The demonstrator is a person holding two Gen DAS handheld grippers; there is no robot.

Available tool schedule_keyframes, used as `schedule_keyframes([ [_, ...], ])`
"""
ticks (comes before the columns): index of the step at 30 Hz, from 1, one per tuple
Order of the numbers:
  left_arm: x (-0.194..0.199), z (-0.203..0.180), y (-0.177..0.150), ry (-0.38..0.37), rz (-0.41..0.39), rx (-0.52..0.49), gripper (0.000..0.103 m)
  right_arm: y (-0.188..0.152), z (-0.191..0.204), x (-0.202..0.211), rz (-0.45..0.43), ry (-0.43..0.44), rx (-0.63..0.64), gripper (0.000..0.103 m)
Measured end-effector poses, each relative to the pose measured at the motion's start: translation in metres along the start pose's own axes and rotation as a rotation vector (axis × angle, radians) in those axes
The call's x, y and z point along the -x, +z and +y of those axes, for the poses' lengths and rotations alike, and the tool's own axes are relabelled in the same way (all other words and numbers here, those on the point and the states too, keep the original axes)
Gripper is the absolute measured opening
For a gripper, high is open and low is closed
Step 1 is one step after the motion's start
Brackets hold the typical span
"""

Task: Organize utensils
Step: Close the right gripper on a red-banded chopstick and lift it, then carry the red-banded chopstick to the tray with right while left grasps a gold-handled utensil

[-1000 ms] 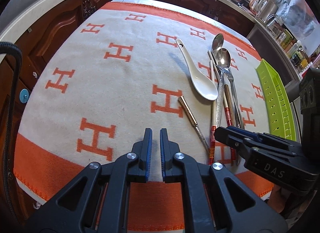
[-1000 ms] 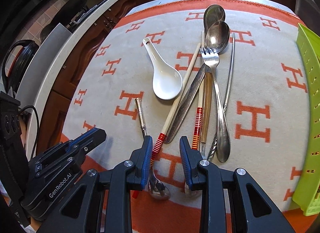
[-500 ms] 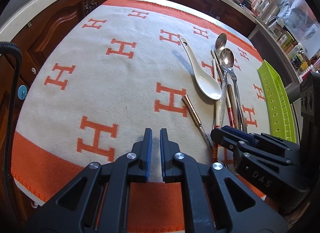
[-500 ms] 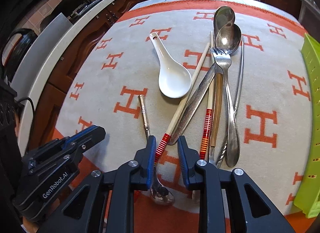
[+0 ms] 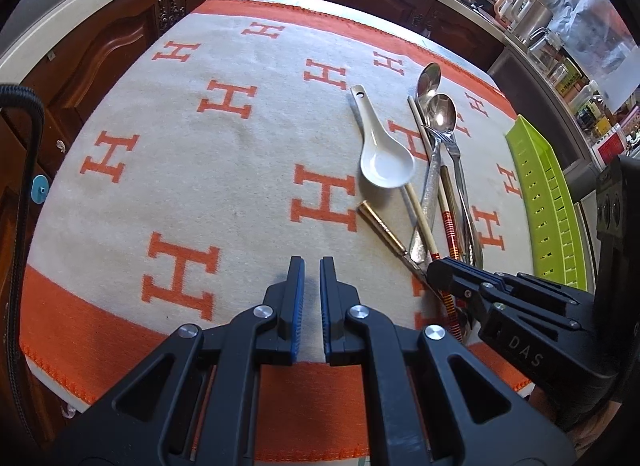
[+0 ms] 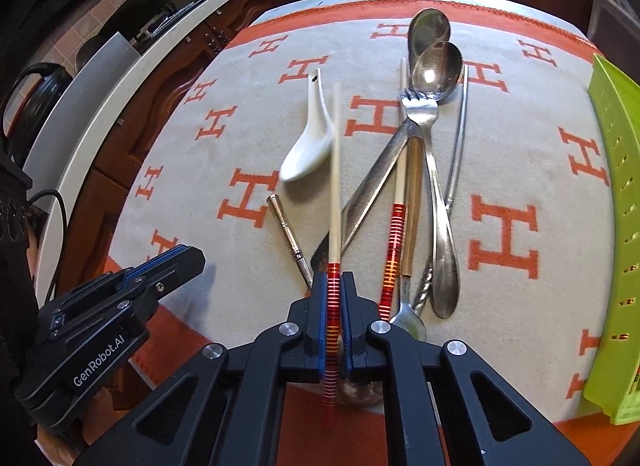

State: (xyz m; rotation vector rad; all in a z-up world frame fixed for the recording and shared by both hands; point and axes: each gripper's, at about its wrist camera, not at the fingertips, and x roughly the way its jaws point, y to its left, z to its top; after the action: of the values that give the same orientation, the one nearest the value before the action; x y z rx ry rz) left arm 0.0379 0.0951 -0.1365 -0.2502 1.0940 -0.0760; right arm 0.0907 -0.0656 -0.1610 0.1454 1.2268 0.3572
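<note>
A red-banded chopstick (image 6: 335, 169) is pinched in the right claw (image 6: 333, 286), just left of the cutlery pile (image 6: 424, 169). The left claw (image 5: 311, 266) is pressed together, empty, left of that pile.

A: Where does the left view look from?

B: From just behind the left hand-held gripper (image 5: 311, 266), steeply down and forward over the blanket-covered table (image 5: 168, 169). The utensil pile (image 5: 436, 185) lies ahead to its right, the green tray (image 5: 548, 201) beyond that.

A: And the right view?

B: From behind the right hand-held gripper (image 6: 333, 280), equally steep, closer to the pile, which sits straight ahead.

A: What do they share?

B: The pile, the tray, the blanket, and each other: the right hand-held gripper shows at the left view's lower right, the left one at the right view's lower left.
</note>
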Motion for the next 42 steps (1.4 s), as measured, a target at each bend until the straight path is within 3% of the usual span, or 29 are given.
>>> schedule_keyframes([
  [8,-0.009,-0.014,0.001,-0.097,0.05,0.011,0.005,-0.001,-0.026,0.021,-0.049,0.07,-0.089,0.006],
  [16,-0.031,-0.032,0.006,-0.24,0.164,0.078,0.005,-0.002,-0.047,0.052,-0.144,0.083,-0.111,0.006],
  [20,-0.038,-0.044,0.012,-0.258,0.199,0.108,0.005,-0.003,-0.059,0.064,-0.182,0.091,-0.12,0.006],
  [28,-0.047,-0.073,0.018,-0.118,0.221,0.104,0.005,-0.011,-0.09,0.092,-0.26,0.107,-0.141,0.005],
  [33,-0.05,-0.091,0.017,-0.027,0.222,0.085,0.019,-0.018,-0.107,0.107,-0.298,0.121,-0.15,0.005],
  [42,-0.059,-0.117,0.017,0.119,0.225,0.039,0.02,-0.026,-0.122,0.13,-0.361,0.125,-0.142,0.005],
])
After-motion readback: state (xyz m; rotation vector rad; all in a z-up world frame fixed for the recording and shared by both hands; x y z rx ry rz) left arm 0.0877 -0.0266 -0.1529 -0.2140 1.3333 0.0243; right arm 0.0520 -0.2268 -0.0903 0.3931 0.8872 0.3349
